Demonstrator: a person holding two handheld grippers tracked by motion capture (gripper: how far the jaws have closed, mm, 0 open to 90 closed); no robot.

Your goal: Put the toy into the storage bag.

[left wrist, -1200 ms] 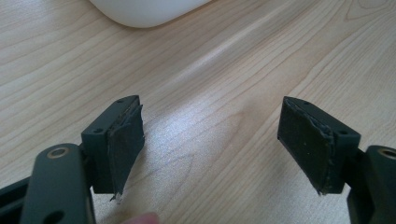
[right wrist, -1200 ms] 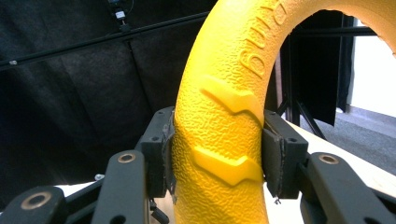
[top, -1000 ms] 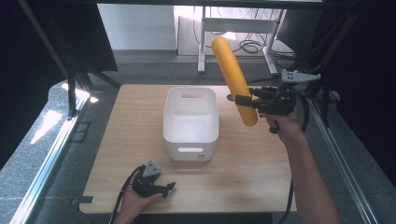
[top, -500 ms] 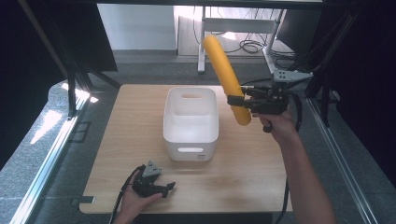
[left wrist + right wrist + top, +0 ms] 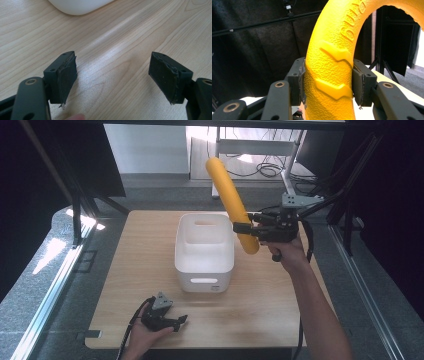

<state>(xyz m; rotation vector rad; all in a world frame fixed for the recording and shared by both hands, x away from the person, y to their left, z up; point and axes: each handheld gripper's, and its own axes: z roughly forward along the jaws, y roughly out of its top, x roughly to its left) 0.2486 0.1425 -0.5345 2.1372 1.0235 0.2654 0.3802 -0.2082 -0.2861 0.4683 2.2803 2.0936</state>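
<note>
Yellow foam ring [image 5: 232,202] pinched near its lower end by right tongs [image 5: 245,229], just beside white bin [image 5: 204,251]; judged light, squashy, grippy. Left tongs [image 5: 112,80] spread, idle on desk [image 5: 150,250].

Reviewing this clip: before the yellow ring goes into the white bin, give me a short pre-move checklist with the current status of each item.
1. Grip: right gripper has both jaws pressed against the yellow ring. Ok.
2. Lift: ring is held in the air, off the table, in the high view. Ok.
3. Position: ring is at the right rim of the white bin, not yet over the opening. Not ok.
4. Bin: its interior looks empty. Ok.
5. Left gripper: open, low at the table's near edge, apart from the bin. Ok.
6. Fit: whether the ring lies flat inside. Cannot tell.
</note>
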